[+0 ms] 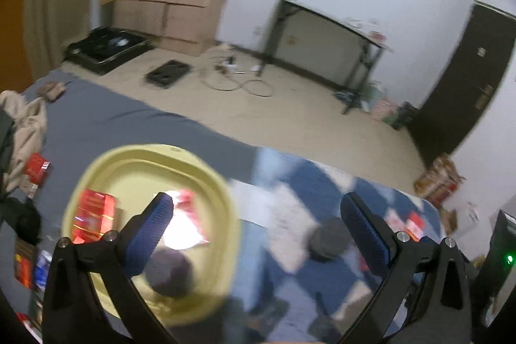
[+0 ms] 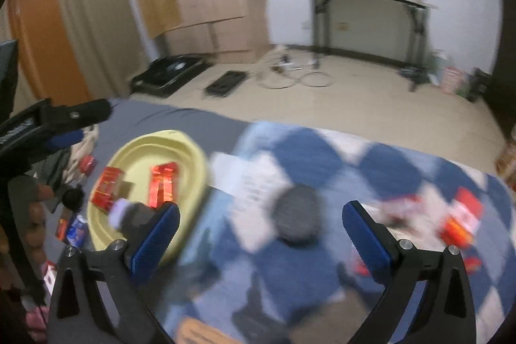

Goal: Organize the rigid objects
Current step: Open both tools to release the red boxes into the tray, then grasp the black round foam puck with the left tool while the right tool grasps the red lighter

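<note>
Left gripper: gaping wide, holding nothing.
Right gripper: gaping wide, holding nothing.
Basin: sitting on the bed, holding red boxes.

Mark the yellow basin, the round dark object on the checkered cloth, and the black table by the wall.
yellow basin [image 2: 193, 157], right wrist view, far rim
round dark object [image 2: 298, 216], right wrist view, its top
black table [image 1: 325, 13], left wrist view, top edge
</note>
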A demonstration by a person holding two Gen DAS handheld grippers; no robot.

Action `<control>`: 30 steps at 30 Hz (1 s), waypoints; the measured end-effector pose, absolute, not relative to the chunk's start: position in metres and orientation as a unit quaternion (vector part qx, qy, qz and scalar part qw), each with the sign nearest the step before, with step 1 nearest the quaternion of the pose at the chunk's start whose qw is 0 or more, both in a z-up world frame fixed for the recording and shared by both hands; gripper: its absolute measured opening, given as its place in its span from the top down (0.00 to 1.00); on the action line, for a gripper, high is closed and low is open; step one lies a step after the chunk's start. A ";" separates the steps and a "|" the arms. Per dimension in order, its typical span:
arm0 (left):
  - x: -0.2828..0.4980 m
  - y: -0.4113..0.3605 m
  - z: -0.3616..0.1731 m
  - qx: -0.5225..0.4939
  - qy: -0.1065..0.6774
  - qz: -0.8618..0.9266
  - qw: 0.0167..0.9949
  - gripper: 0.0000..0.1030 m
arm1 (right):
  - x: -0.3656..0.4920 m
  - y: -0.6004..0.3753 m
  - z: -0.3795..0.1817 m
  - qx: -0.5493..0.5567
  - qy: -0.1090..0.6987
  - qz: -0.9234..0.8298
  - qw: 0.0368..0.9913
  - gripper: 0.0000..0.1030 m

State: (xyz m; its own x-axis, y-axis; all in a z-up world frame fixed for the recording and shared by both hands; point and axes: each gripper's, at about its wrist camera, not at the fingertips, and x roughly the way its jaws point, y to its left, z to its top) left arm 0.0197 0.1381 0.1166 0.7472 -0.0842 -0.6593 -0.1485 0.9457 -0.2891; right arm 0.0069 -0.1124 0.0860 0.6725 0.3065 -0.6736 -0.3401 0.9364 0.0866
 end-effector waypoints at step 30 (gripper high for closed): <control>0.078 -0.004 -0.002 0.018 0.443 -0.039 0.895 0.00 | 0.026 -0.301 -0.029 0.022 0.464 0.035 0.885 0.00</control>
State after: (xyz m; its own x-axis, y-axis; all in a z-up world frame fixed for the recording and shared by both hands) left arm 0.0776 -0.0036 -0.0019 0.6043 -0.0543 -0.7949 0.0857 0.9963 -0.0030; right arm 0.0263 -0.3014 -0.0287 0.5667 0.0823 -0.8198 -0.0411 0.9966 0.0717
